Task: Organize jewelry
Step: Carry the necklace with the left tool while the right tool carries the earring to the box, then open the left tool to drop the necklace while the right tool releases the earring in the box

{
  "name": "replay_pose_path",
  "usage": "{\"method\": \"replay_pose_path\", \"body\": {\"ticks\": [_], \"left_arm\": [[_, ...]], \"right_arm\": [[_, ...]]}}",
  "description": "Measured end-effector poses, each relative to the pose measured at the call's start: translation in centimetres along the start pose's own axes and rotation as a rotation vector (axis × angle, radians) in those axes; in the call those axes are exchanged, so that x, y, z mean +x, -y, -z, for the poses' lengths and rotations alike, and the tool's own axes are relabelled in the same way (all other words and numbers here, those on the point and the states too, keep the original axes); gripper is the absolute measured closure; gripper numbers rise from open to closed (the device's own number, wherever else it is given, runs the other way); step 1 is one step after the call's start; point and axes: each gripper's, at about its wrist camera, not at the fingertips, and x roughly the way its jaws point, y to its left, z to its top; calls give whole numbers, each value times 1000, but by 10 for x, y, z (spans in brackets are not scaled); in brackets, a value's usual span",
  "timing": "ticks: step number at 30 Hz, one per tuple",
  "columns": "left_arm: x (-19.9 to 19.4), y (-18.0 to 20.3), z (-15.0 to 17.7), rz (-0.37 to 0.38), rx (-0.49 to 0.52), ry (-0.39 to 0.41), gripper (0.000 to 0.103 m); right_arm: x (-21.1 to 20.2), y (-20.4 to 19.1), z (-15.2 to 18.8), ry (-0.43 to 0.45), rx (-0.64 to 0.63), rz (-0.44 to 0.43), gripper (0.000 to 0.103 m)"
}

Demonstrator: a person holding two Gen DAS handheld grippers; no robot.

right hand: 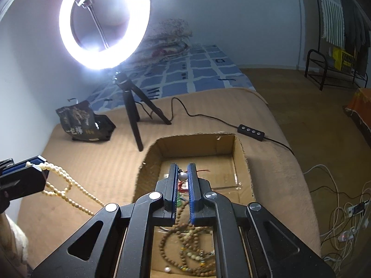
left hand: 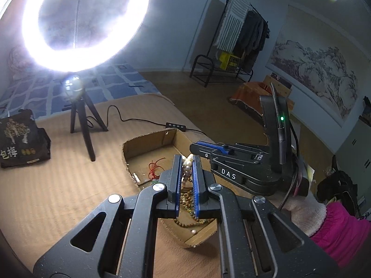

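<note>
Left tongs, clamped on a cream pearl-bead strand, hang above the near end of the shallow brown cardboard box resting on a tan corduroy bed cover; the strand's loops dangle outside the box's left wall. Right tongs, nearly closed, pinch a single grey-white pearl over the box's middle. Brown wooden-bead necklaces lie heaped on the box floor beneath. Likely risks: the dangling loops snagging the box rim or tangling with the wooden beads; the round pearl slipping from its narrow pinch.
</note>
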Motion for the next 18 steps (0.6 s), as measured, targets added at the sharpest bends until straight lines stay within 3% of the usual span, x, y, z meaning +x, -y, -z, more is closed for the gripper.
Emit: {"method": "replay_pose_path", "body": {"ticks": [15,16,18], "left_arm": [[33,12,12,-18,19,-75,97],[32,14,12,-24,27,-77,97],[31,18,11,-38,39,-79,97]], "right_arm": [[20,14,4,-51,31,-6,96],[19,14,4,-50,28,-3,95],[18,13,4,-46,27,1,77]]}}
